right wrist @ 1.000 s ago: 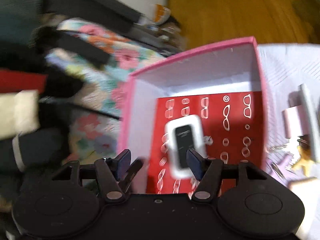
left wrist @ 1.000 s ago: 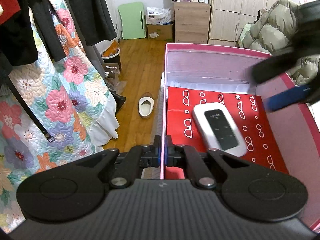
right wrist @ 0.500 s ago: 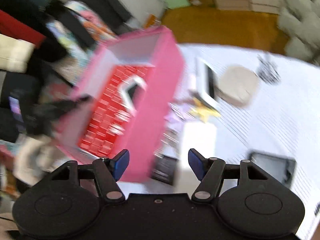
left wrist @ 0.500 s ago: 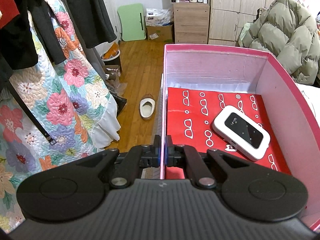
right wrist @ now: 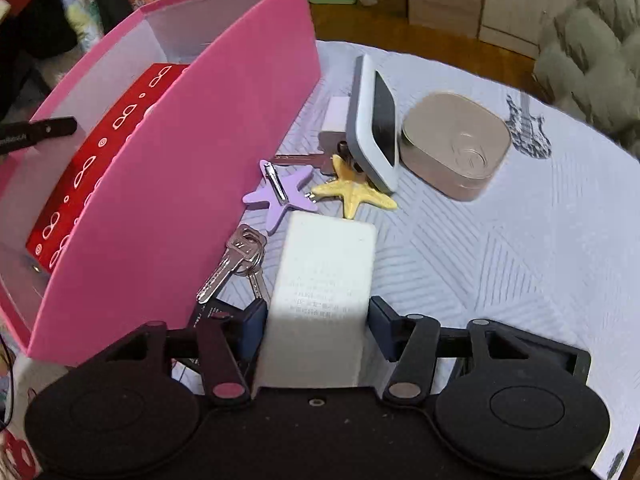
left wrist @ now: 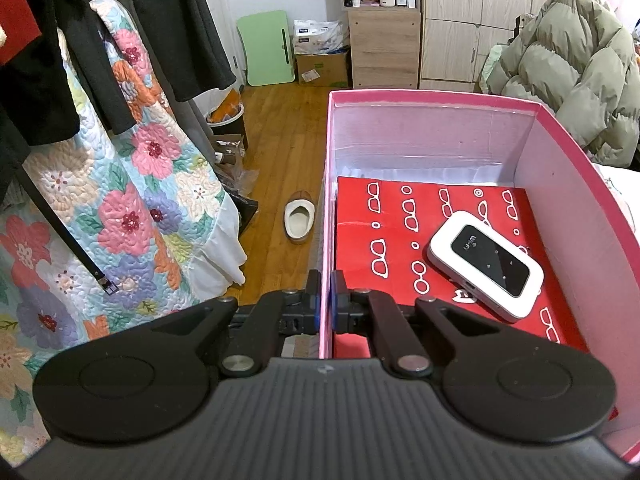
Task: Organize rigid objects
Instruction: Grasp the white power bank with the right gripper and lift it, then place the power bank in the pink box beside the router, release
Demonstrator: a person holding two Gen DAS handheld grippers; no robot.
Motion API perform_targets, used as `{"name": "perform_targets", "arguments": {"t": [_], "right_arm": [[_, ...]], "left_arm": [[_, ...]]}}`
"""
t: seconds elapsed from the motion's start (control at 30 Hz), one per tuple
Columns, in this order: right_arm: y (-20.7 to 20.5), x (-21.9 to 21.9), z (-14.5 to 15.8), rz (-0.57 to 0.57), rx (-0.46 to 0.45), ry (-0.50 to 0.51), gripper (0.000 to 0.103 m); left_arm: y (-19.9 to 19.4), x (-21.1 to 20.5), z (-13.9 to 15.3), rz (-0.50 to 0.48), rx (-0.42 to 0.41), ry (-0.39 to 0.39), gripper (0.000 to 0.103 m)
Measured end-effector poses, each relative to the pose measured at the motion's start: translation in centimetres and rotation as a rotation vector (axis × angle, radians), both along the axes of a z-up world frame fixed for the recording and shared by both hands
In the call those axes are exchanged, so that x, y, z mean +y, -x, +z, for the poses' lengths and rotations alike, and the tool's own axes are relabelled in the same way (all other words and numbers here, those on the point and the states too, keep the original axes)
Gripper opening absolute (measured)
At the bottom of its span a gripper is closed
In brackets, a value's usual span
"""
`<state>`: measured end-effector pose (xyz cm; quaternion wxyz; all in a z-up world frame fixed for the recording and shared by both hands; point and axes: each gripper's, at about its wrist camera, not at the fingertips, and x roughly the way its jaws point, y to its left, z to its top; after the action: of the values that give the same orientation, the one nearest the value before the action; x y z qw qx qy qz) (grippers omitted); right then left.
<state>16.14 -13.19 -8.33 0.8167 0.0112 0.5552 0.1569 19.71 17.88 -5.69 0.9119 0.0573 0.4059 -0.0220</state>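
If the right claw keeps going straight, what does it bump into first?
Probably the white block: it already sits between the right claw's open pads, so it would reach the claw's body first. Depth is unclear.

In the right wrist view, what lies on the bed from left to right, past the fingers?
Pink box → keys → purple starfish → yellow starfish → white-framed device propped on edge → beige case → guitar print.

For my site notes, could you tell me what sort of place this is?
Most likely a bedroom at home: clothes hang by a floral quilt, a wooden wardrobe stands on the far wall, and a slipper lies on the wood floor.
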Motion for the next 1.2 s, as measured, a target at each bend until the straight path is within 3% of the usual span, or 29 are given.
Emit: {"name": "perform_targets", "arguments": {"t": [0.1, 0.27, 0.7, 0.83, 0.9, 1.03, 1.2], "right_arm": [[-0.5, -1.8, 0.1, -0.051, 0.039, -0.092, 0.060], [0.1, -3.5, 1.9, -0.084, -0.004, -0.167, 0.059], [2.1, -1.6, 11.4, -0.006, -0.297, -0.169, 0.059], [2.5, 0.0, 15.5, 0.078, -0.404, -0.183, 0.059], [2.2, 1.0, 17.0, 0.140, -0.421, -0.238, 0.059], [-0.4, 3.9, 17.2, 0.247, -0.299, -0.382, 0.059], [-5.1, 8.5, 12.7, 0.262, -0.073, -0.420, 0.059]], "left_arm": [[0.1, 0.0, 0.0, -0.002, 0.000, 0.009, 0.003], [0.1, -0.1, 0.0, -0.004, 0.000, 0.007, 0.004], [0.0, 0.2, 0.0, -0.005, -0.007, 0.011, 0.004], [0.0, 0.1, 0.0, -0.005, -0.007, 0.014, 0.004], [0.1, 0.0, 0.0, -0.007, -0.011, 0.016, 0.004], [0.1, 0.1, 0.0, -0.007, -0.015, 0.024, 0.004], [0.2, 0.2, 0.0, -0.007, -0.016, 0.034, 0.004]]}}
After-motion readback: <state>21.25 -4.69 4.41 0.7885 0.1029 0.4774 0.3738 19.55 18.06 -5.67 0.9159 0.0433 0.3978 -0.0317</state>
